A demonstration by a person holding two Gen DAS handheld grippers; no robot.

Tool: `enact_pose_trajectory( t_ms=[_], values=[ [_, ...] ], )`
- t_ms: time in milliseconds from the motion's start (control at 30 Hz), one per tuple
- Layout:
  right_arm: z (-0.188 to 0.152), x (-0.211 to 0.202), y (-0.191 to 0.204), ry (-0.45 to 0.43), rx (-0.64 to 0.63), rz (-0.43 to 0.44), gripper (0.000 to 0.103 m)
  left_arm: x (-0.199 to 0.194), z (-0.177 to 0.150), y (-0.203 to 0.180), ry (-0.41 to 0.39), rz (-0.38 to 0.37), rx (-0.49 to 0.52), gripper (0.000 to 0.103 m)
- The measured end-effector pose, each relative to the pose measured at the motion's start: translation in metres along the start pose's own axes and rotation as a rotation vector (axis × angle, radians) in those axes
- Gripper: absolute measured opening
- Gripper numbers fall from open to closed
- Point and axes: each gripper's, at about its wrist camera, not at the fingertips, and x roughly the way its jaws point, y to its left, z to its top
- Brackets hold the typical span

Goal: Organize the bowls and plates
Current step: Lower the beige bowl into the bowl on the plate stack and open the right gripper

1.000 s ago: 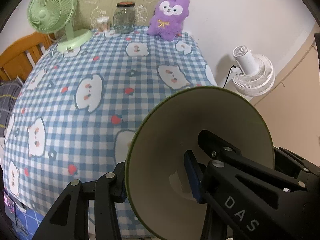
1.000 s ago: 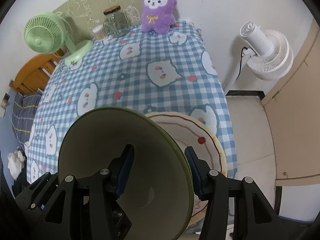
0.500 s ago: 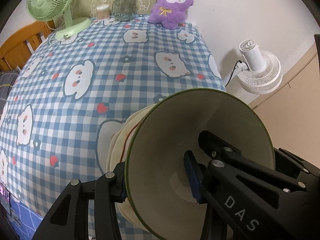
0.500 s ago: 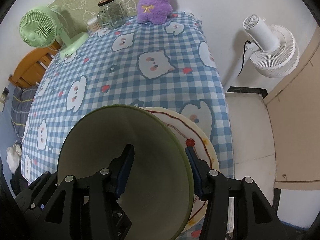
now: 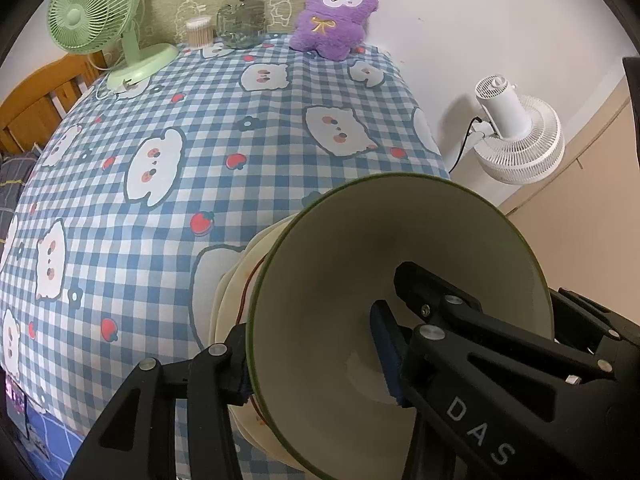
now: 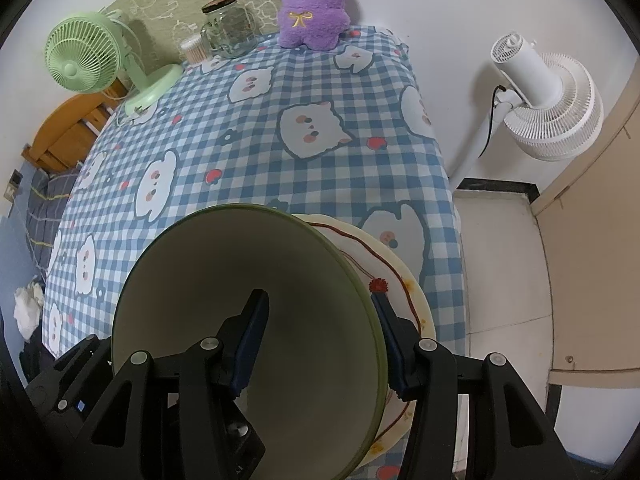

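Note:
A cream bowl with a green rim fills the lower right of the left wrist view. My left gripper is shut on its left wall, one finger inside and one outside. The same bowl shows in the right wrist view, where my right gripper is shut on its right wall. The bowl hangs just above a cream plate with a red line and flower pattern, which lies near the table's right front edge. The plate's left edge shows in the left wrist view. Most of the plate is hidden.
The table has a blue checked cloth. At its far edge stand a green desk fan, a glass jar, a small cotton swab tub and a purple plush toy. A white floor fan stands right of the table.
Both grippers have moved forward and down with the bowl. The plate has come into the left wrist view under the bowl and the bowl now sits lower over it.

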Motion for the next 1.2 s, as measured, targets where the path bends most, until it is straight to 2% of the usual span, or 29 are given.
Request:
enact_pose_trajectory(
  t_ms=[133,233,467,633,900,1200],
  values=[
    [-0.001,-0.006,0.002,-0.016,-0.019,-0.031,0.056,-0.002,0.000,-0.001,-0.004,-0.011,0.004,0.057],
    [-0.001,-0.010,0.000,-0.017,-0.007,-0.017,0.061,-0.009,-0.001,-0.004,-0.022,-0.004,0.018,0.068],
    [-0.003,-0.029,0.004,-0.056,-0.004,-0.026,0.067,-0.025,0.000,-0.004,-0.053,0.044,0.036,0.076],
    [-0.003,-0.049,0.006,-0.107,0.007,-0.042,0.075,-0.044,0.000,-0.004,-0.105,0.059,0.057,0.077],
    [-0.006,-0.087,0.022,-0.208,0.037,-0.075,0.079,-0.077,0.005,0.001,-0.193,0.047,0.096,0.079],
    [-0.023,-0.126,0.065,-0.308,0.067,-0.092,0.084,-0.118,-0.005,0.041,-0.290,0.021,0.110,0.087]
  ],
)
